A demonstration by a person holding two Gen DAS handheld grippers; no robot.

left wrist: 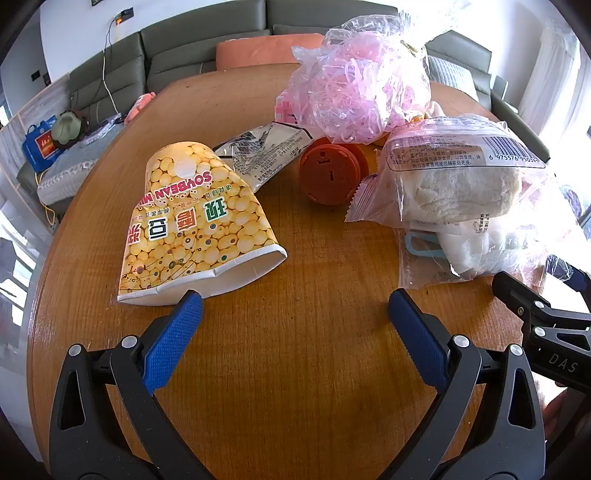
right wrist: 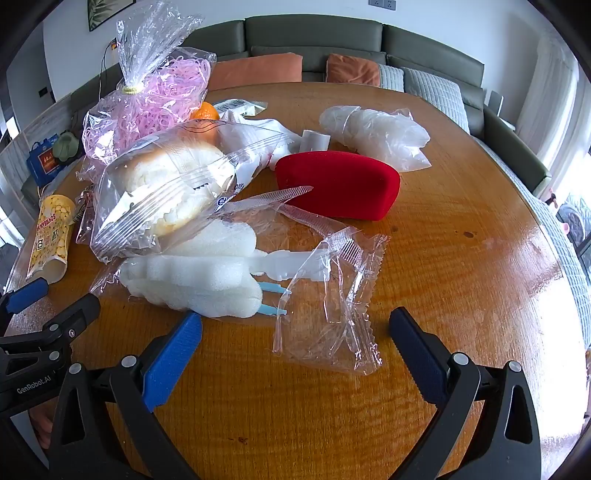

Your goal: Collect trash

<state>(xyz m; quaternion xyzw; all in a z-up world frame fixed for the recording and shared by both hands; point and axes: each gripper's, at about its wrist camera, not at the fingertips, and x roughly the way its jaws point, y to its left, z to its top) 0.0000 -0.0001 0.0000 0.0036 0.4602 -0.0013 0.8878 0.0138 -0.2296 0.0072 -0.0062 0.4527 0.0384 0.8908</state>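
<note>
A crushed yellow soybean-milk paper cup (left wrist: 199, 225) lies on its side on the round wooden table (left wrist: 314, 325), just beyond my open, empty left gripper (left wrist: 295, 317); its left fingertip (left wrist: 184, 314) is at the cup's rim. The cup also shows in the right wrist view (right wrist: 51, 236). An empty clear plastic wrapper (right wrist: 332, 306) lies flat between the fingers of my open, empty right gripper (right wrist: 295, 328). A torn silver wrapper (left wrist: 262, 151) lies behind the cup.
A bagged bun (left wrist: 458, 181), white foam pieces (right wrist: 199, 280), a bag of pink strips (left wrist: 362, 92), an orange round object (left wrist: 328, 173), a red case (right wrist: 340, 184), a clear bag of white material (right wrist: 376, 133) and an orange fruit (right wrist: 205, 112) crowd the table. A grey sofa (right wrist: 314, 33) stands behind.
</note>
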